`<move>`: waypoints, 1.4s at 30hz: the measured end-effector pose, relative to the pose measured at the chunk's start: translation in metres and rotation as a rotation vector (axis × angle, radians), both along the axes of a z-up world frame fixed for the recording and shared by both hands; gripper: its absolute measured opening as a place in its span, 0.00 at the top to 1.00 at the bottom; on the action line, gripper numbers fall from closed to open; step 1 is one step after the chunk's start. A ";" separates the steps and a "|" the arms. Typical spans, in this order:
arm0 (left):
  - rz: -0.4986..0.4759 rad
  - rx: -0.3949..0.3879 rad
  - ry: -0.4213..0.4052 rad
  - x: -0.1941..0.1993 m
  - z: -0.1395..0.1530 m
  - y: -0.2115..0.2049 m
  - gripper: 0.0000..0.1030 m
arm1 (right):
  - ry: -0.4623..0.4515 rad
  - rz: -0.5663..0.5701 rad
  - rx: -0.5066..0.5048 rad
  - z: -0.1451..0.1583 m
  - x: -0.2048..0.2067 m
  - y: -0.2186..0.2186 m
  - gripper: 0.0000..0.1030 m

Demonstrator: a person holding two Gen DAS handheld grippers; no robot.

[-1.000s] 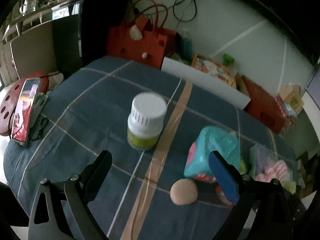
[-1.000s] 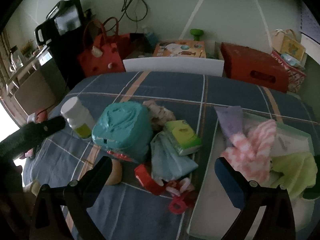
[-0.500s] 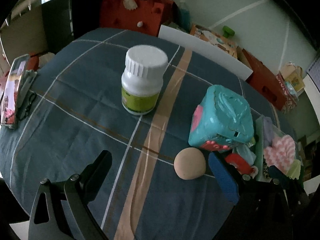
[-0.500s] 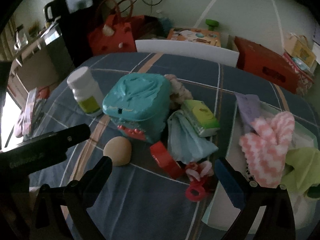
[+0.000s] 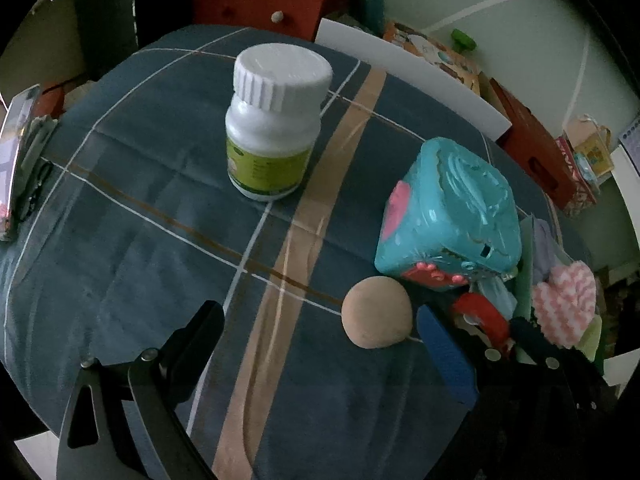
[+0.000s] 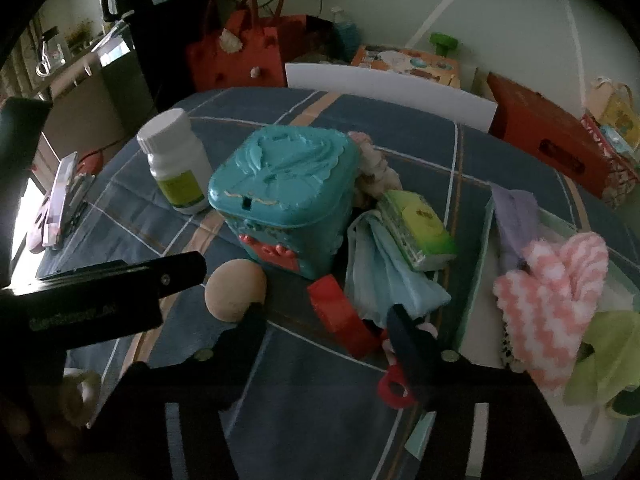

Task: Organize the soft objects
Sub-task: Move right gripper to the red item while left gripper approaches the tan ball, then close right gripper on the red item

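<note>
My right gripper (image 6: 326, 324) hangs low over the plaid cloth, its jaws closing. A red plastic piece (image 6: 340, 316) lies between them, and a gap still shows at the left finger. Just beyond lie a light blue cloth (image 6: 384, 276) and a green tissue pack (image 6: 416, 228). A pink-and-white fluffy cloth (image 6: 552, 304), a green cloth (image 6: 600, 360) and a lilac cloth (image 6: 516, 216) rest in the pale tray (image 6: 474, 292) at the right. My left gripper (image 5: 320, 340) is open, and a beige ball (image 5: 376, 312) sits close to its blue right finger.
A teal toy box (image 5: 448, 216) and a white pill bottle (image 5: 276, 120) stand mid-table. A phone (image 5: 16, 160) lies at the left edge. Red bags, boxes and a white board crowd the floor behind the table. My left gripper's arm (image 6: 120, 280) crosses the right wrist view.
Both grippers have sunk toward the table and tilted down. The right gripper's jaws have narrowed from wide open around the red piece. The ball now lies nearer the left gripper's right finger.
</note>
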State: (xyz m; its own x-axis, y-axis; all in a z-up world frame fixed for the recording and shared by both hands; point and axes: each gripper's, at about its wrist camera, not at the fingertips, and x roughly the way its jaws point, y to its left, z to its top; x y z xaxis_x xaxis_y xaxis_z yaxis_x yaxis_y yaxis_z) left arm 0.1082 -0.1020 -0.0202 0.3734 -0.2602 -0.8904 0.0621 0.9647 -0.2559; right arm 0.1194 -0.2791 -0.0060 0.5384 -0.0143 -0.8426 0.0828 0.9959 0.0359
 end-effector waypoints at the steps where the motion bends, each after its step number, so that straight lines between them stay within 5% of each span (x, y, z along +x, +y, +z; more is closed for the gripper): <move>1: -0.001 0.000 0.002 0.000 -0.001 -0.001 0.06 | 0.009 0.000 0.000 -0.002 0.001 0.000 0.51; 15: -0.015 -0.009 0.030 0.003 -0.006 -0.009 0.06 | 0.009 -0.010 0.021 -0.002 0.001 -0.006 0.83; 42: -0.101 0.039 0.044 0.004 -0.014 -0.039 0.06 | -0.191 -0.195 0.099 0.059 -0.036 -0.061 0.84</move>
